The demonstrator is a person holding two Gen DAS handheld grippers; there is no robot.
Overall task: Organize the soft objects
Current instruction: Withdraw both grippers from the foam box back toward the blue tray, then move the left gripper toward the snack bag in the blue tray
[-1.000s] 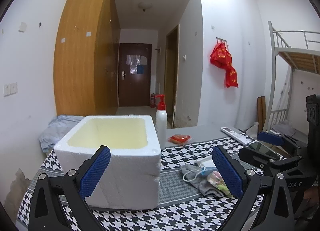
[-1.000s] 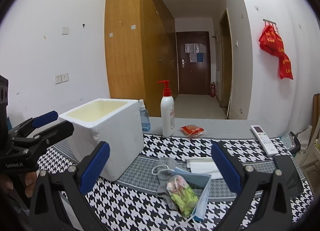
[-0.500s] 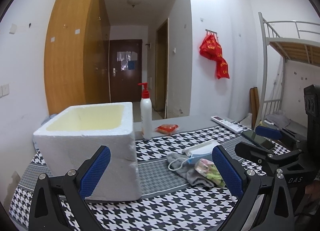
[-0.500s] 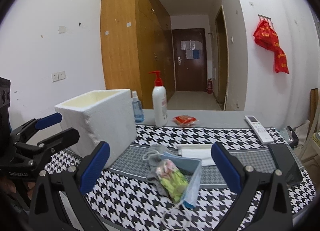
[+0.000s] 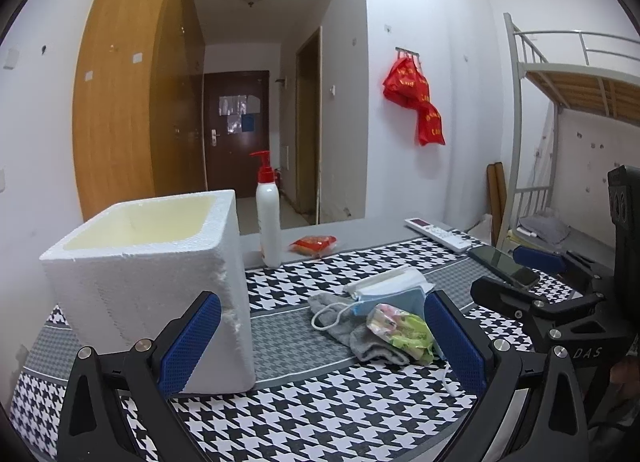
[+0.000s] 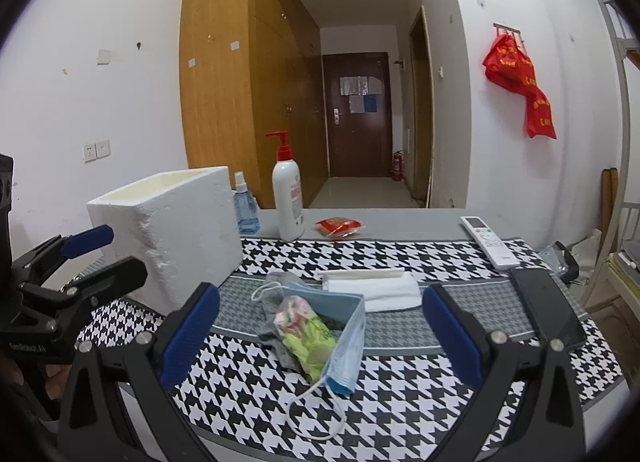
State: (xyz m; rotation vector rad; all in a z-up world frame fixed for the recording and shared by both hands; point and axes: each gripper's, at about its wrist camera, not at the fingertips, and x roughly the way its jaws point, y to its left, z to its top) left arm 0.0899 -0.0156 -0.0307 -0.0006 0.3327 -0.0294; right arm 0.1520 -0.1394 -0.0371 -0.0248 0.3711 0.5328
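Your left gripper [image 5: 320,342] and right gripper [image 6: 316,334] both hover with fingers spread wide, holding nothing. Between them, on the houndstooth cloth [image 6: 400,258], lies the soft pile: grey sock [image 5: 352,332], blue face mask [image 6: 344,338], green-pink packet [image 6: 306,330], folded white towel [image 6: 380,288]. The foam box [image 5: 160,262] stands just left of the pile, top open. Pump bottle [image 6: 288,198], remote [image 6: 490,240] and phone [image 6: 550,308] sit near the table's far and right edges

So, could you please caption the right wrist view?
Open right claw hovers over face mask, sock and packet beside foam box.
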